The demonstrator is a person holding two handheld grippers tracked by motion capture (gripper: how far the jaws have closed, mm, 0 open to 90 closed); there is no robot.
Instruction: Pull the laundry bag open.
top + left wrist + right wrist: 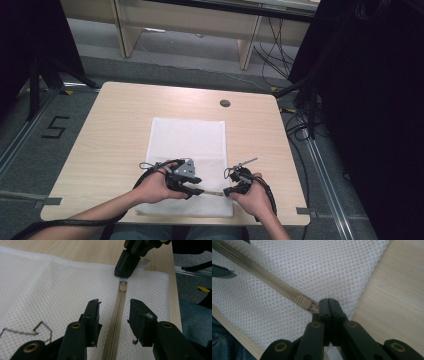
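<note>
A white mesh bag (187, 140) lies flat on the wooden table (110, 130). Its beige zipper (117, 312) runs along the near edge, with the slider (122, 286) close to the right end. My left gripper (113, 306) hovers low over the bag, open, one jaw on each side of the zipper track and touching neither. My right gripper (329, 301) is shut on the zipper's end at the bag's edge, just past the slider (302, 302). From the high view the left gripper (199, 191) and right gripper (229, 190) point at each other a short gap apart.
A dark round grommet (225, 103) sits in the table behind the bag. A thin loop of thread (37, 328) lies on the mesh (50, 285) by my left jaw. The table's right edge (173, 290) is close to the bag's end. Cables trail on the floor (295, 125) at right.
</note>
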